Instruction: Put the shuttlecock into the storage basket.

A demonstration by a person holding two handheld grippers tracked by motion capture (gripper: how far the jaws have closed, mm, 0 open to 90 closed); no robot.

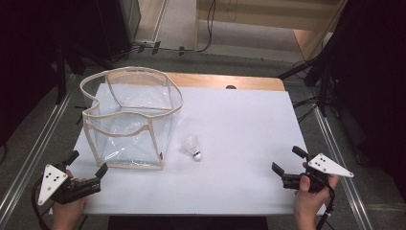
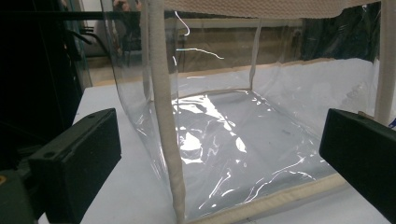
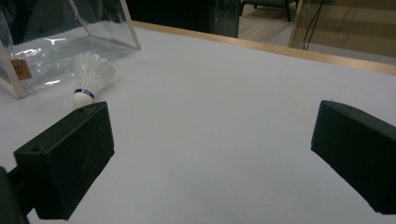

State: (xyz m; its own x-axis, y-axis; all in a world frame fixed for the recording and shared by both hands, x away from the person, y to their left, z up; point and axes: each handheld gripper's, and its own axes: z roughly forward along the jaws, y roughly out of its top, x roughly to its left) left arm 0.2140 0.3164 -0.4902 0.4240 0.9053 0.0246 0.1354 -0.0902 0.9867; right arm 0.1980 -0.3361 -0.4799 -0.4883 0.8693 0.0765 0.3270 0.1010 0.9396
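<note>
A clear plastic bag (image 1: 129,120) with cream fabric trim stands open on the white table (image 1: 239,124) at the left. A white shuttlecock (image 1: 193,147) lies on its side just right of the bag, cork end toward the near edge. My left gripper (image 1: 87,163) rests open at the near left corner, close to the bag (image 2: 224,135), whose near corner seam stands between the jaws. My right gripper (image 1: 288,160) rests open at the near right, nothing between its jaws. In the right gripper view the shuttlecock (image 3: 90,77) lies far left beside the bag (image 3: 56,51).
The table's wooden far edge (image 1: 225,81) shows beyond the white top. Dark stands and cables (image 1: 311,72) flank the table on the floor. Bare white surface spreads between the shuttlecock and my right gripper.
</note>
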